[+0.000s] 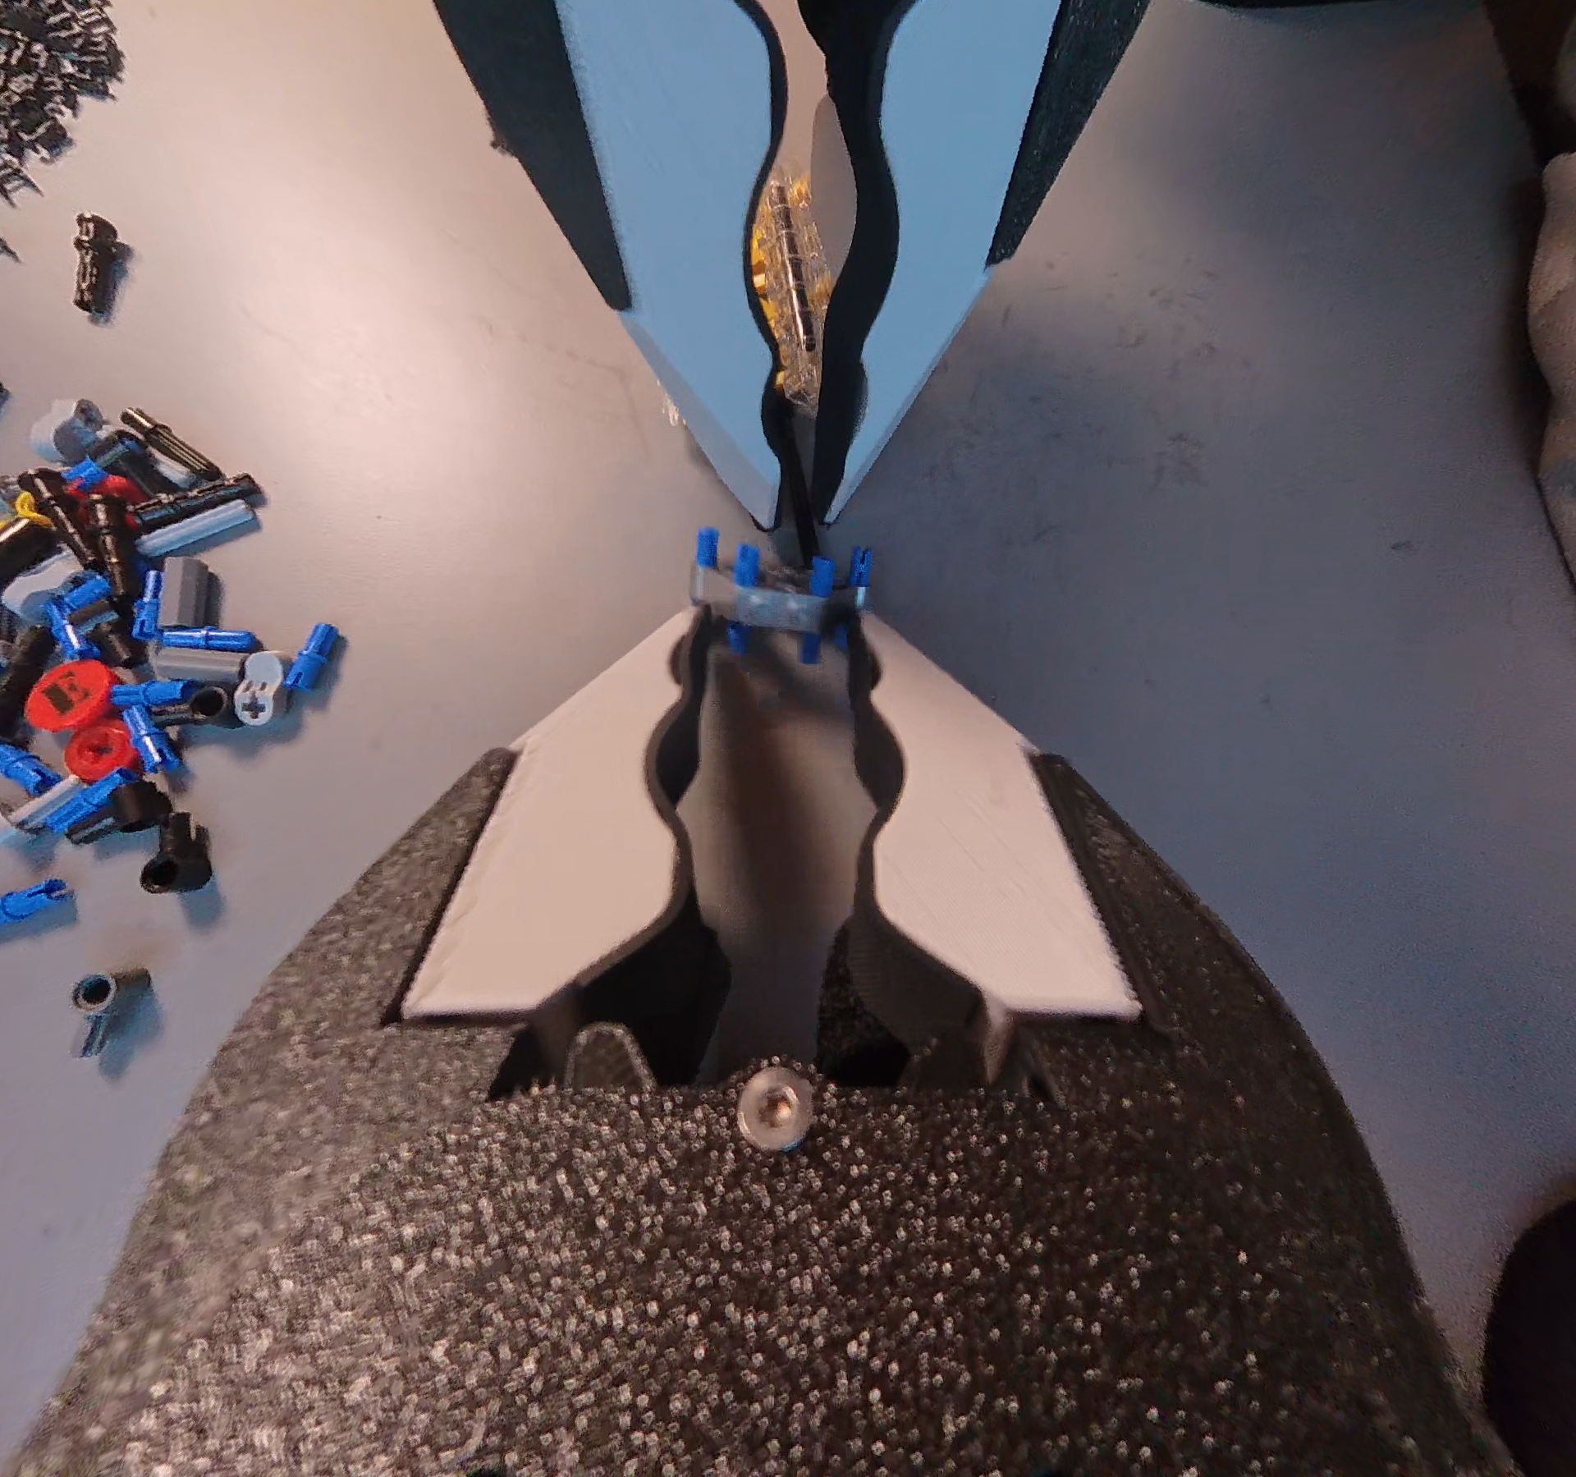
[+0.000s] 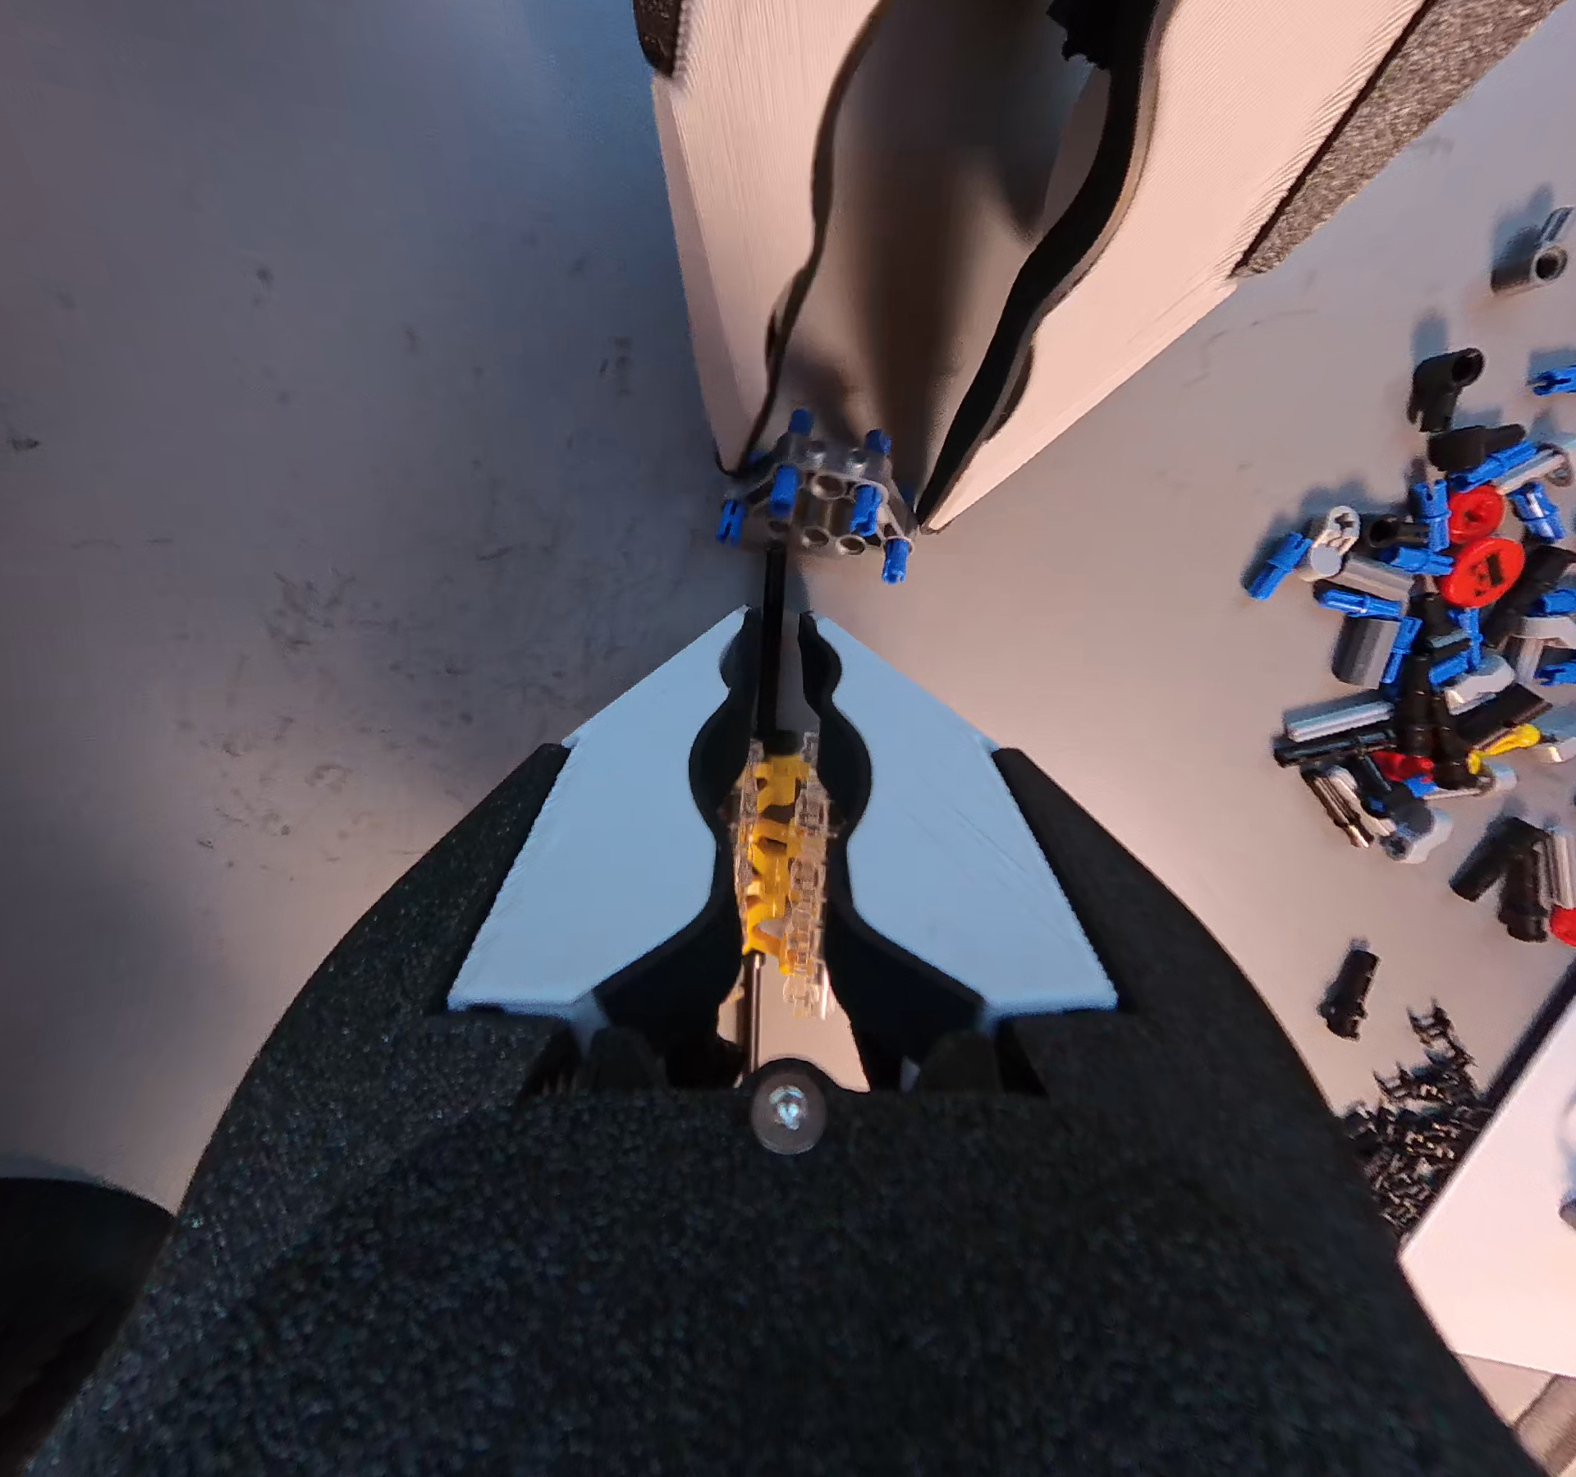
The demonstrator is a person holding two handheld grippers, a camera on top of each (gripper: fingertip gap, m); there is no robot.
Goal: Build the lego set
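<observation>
Left wrist view: left hand-held gripper (image 1: 778, 626), fingers clenched on a grey holed plate (image 1: 772, 605) studded with blue pins, above the grey counter (image 1: 1194, 498). Opposite, right hand-held gripper (image 1: 797, 519) points in, tip to tip. Loose heap of blue, black, grey and red parts (image 1: 111, 651) lies far left.

Right wrist view: right hand-held gripper (image 2: 776, 617) clamps a clear-and-yellow assembly (image 2: 780, 856); its black axle (image 2: 773, 626) reaches the plate (image 2: 819, 502). Parts heap (image 2: 1450, 651) at right.
</observation>
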